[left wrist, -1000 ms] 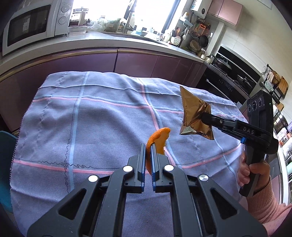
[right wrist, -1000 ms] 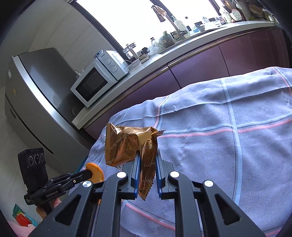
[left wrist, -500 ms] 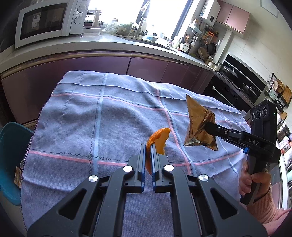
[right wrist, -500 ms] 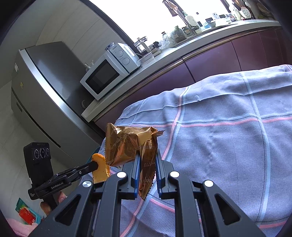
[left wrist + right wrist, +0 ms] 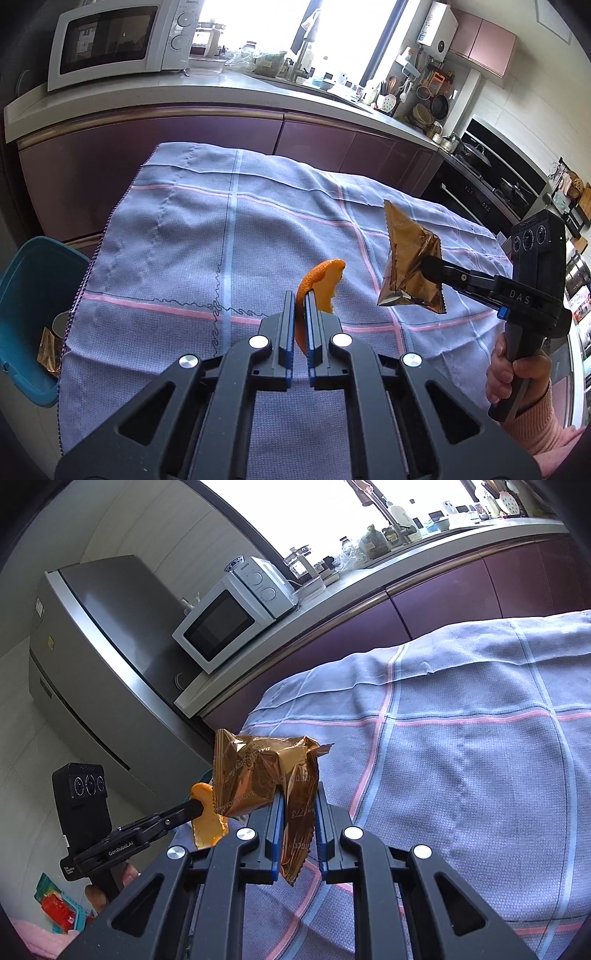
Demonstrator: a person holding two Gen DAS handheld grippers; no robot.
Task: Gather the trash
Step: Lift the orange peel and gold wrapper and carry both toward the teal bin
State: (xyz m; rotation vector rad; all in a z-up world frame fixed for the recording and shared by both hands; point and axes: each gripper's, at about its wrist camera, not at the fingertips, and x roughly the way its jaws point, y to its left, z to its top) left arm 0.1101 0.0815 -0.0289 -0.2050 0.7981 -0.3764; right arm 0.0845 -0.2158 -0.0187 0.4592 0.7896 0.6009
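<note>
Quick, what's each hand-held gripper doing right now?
Left hand-held gripper: closed, holding the orange peel.
Right hand-held gripper: closed, holding the gold wrapper.

R gripper (image 5: 298,814) clamped on gold snack wrapper (image 5: 264,771), held above checked tablecloth (image 5: 461,775). At 9 o'clock, L gripper (image 5: 201,806) pinches orange peel (image 5: 207,821). Microwave (image 5: 229,616) at 11.
</note>
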